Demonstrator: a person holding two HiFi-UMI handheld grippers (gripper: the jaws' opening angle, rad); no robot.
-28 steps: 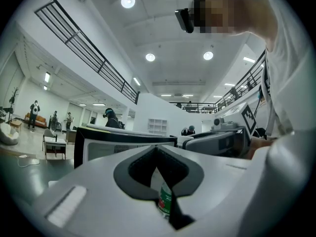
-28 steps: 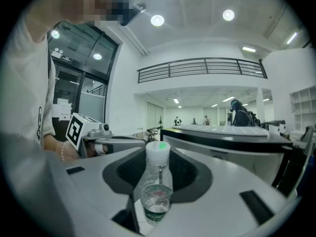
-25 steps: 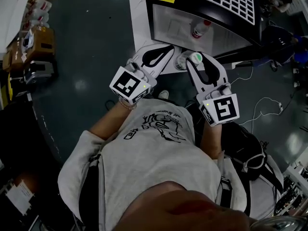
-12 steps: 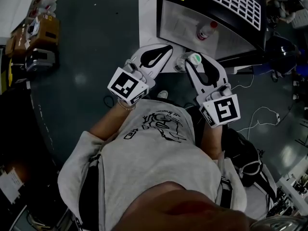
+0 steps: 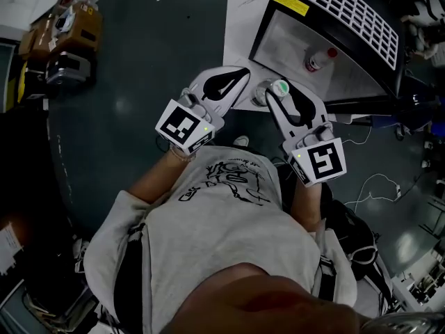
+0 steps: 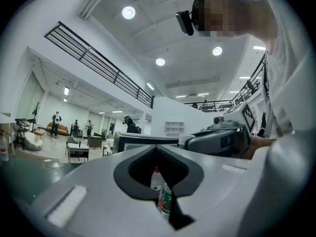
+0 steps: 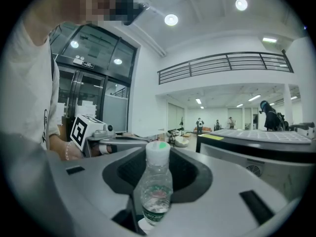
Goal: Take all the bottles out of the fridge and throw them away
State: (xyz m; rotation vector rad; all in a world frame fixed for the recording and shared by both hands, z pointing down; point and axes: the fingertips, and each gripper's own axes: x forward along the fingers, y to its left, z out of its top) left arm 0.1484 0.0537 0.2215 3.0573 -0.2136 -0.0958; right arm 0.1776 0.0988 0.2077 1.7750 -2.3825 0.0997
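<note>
right gripper [image 5: 277, 92]: clenching on a bottle, one jaw pressing each side of its body
held bottle [image 7: 157, 186]: clear plastic with a green label and a white cap with a green dot; standing upright between the right gripper's jaws, cap poking up above them
left gripper [image 5: 240, 74]: jaws closing tip to tip with only the dark teardrop gap behind the tips; carrying nothing
grippers together: hovering side by side in front of the person's chest, near each other but not touching; both pointing away from the body
marker cubes: left cube [image 5: 184, 124] and right cube [image 5: 321, 160] sitting at the wrist ends, close to the person's shirt [image 5: 229, 207]
fridge [image 5: 341, 12]: black box with a white grille top, lying ahead of the right gripper's tips and off to its right; well apart from the left gripper
red-capped bottle [image 5: 320, 60]: sitting inside the fridge behind the clear front, beyond the held bottle, apart from both grippers; in the left gripper view a red cap and green label are showing through the slit between the jaws, farther off, not gripped
white sheet [image 5: 240, 19]: lying on the dark floor beside the fridge, ahead of both sets of tips
cables [image 5: 375, 183]: trailing over the floor out to the right of the right gripper
boxes [image 5: 62, 37]: piling up far off to the left of the left gripper
</note>
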